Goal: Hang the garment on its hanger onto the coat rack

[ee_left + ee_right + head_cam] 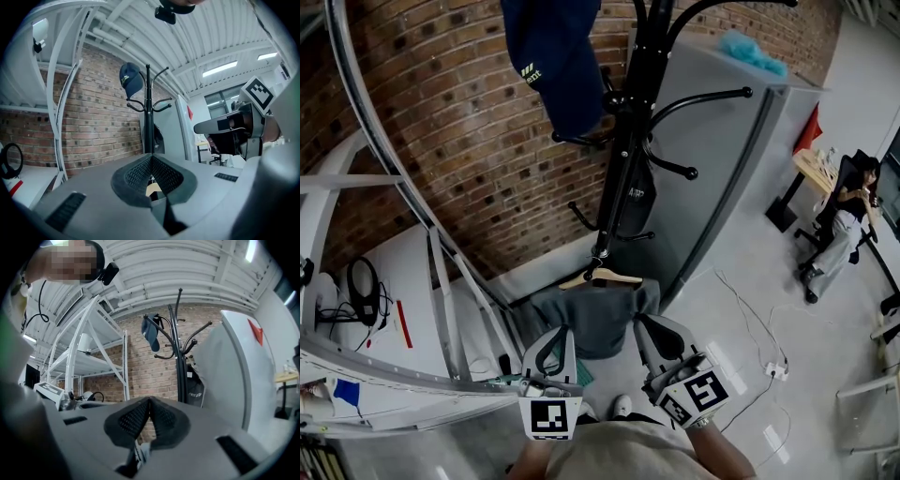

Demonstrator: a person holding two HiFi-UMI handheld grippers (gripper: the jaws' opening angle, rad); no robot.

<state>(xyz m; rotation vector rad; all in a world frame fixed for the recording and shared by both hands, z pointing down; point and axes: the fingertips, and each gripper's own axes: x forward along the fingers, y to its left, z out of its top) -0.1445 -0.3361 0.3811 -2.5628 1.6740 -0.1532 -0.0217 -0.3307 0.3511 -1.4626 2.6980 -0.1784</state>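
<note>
— Where is the garment?
— Just below the middle of your head view. The grey garment [595,323] is on its hanger [602,278], right against the rack [623,159]. I cannot tell if the hook sits on a peg.
— And my grippers?
— Your left gripper [566,330] and right gripper [643,321] flank the garment near the bottom edge. Each has its jaws pressed together, with nothing between the pads.

floor [741,300]: grey, a thin white cord [748,323] lies on it | coat rack [619,159]: black, a blue cap [553,56] and a black bag [636,199] hang on its hooks | white table [408,272]: a black cable loop [364,289] lies on top
</note>
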